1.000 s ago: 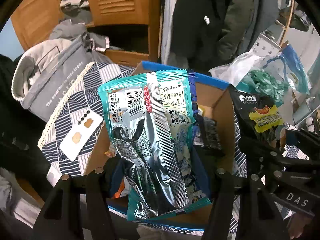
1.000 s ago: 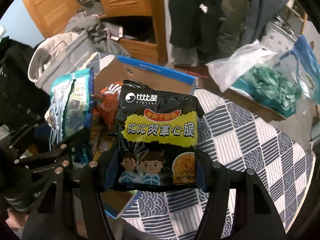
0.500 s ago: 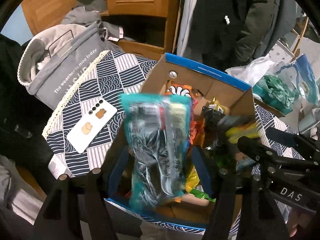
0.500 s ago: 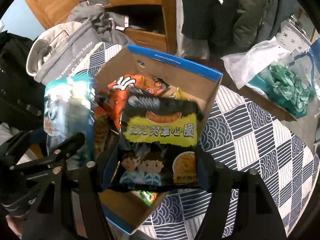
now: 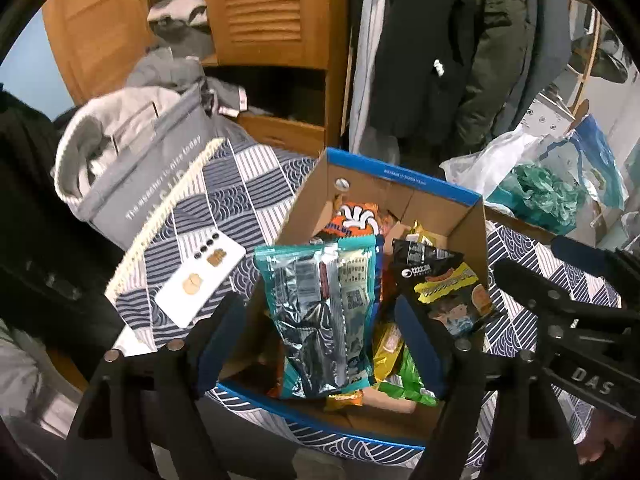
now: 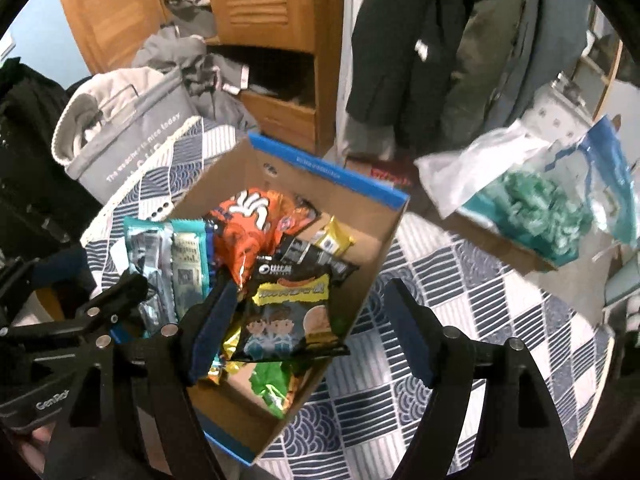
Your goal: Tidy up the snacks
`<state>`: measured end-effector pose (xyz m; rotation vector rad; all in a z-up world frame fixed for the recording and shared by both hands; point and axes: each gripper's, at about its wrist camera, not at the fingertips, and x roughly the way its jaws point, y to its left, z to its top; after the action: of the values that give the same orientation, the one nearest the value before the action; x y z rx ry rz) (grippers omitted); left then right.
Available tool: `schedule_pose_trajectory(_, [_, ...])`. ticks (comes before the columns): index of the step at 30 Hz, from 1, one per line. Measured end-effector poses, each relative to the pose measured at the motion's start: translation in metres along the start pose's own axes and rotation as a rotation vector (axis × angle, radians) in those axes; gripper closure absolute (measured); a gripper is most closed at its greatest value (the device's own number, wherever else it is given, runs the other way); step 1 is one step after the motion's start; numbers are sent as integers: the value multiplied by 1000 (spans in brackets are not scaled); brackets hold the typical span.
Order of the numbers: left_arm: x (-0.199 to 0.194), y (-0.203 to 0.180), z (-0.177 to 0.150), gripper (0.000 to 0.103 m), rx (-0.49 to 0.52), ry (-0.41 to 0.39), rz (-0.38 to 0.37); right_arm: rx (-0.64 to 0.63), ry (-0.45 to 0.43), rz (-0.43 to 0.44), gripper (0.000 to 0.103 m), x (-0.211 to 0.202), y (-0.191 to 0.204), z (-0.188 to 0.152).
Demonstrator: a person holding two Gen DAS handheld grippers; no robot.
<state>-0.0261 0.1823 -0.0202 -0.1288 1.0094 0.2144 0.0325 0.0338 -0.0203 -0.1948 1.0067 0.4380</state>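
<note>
Packets lie in the box [image 5: 436,216] — between both opening, empty hand-held grippers.

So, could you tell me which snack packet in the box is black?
The noodle packet with the yellow band and cartoon children; the others are teal, orange, gold or green.

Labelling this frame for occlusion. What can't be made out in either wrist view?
- Cardboard box floor, both views: covered by piled snack packets.
- Small print on the teal packet, left view: too small and glare-washed.
- Lower end of the black noodle packet, left view: behind the right gripper, whose jaws are opening, clear of it.
- Phone, right view: mostly hidden by the box wall.
- Left gripper jaws opening; its handle is cut off by the frame edge.
</note>
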Motion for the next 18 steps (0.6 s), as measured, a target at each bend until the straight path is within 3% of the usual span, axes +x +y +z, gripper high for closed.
schedule_pose_trajectory(15, [-30,-16,5,20,66,-83,16,-35,-114,-19,26,-49,-3,-8])
schedule_pose_trajectory(18, [-33,-17,5,15,68,-90,20,-33,-115,-16,26,-51,-8,-10])
